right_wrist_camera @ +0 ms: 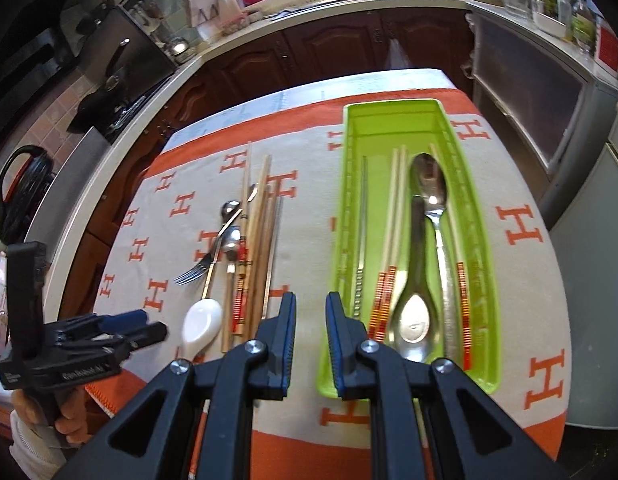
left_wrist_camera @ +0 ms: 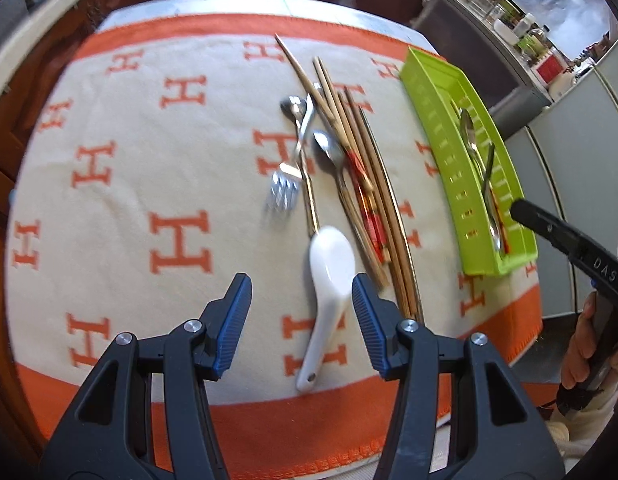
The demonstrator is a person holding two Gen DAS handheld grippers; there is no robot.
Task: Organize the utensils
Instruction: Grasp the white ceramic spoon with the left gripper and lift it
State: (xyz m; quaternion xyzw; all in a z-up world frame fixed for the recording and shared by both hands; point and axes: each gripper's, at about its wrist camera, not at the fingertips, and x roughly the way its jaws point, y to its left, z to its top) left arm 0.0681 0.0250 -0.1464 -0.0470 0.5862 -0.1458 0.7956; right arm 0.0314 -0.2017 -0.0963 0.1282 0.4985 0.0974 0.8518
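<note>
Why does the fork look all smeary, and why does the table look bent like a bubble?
In the left wrist view the fork and white spoon are smeared by motion blur, while the left tool stays sharp. In the right wrist view the spoons in the green tray blur too, with glare on the metal. Both views use fisheye lenses, which bend the blanket's edges.

bright, even daylight in both views, strongest toward one o'clock where the kitchen background washes out pale. shadows stay soft and short. white ceramic spoon (left_wrist_camera: pixel 331 276) and fork (left_wrist_camera: pixel 285 194) smear with motion blur; green tray (right_wrist_camera: pixel 485 280) edges blur too. fisheye bends everything near the rim, corners black.
</note>
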